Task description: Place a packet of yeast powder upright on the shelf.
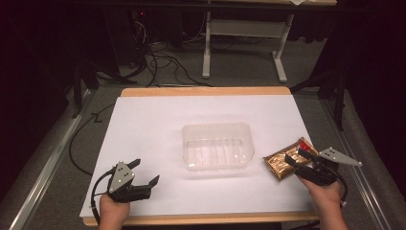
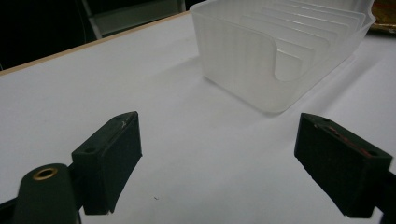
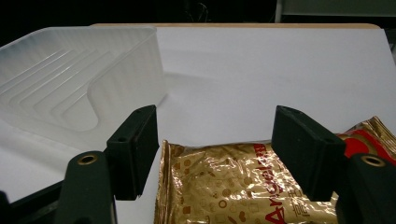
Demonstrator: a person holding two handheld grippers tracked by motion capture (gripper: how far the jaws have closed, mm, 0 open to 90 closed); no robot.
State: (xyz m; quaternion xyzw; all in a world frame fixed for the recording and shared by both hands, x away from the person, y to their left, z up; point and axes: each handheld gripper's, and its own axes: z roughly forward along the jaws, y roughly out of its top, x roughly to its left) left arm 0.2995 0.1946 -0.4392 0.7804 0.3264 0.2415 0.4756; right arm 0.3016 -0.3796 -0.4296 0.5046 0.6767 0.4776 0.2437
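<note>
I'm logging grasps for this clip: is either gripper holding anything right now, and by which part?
Nothing is held. The right gripper straddles the gold snack packet with open jaws; the left gripper is open over bare table.

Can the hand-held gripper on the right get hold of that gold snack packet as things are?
Probably yes. The right hand-held gripper already straddles the gold snack packet, one jaw at each side and not yet pressing. The packet lies flat on the white table, apart from the clear plastic tray, with nothing in between.
</note>
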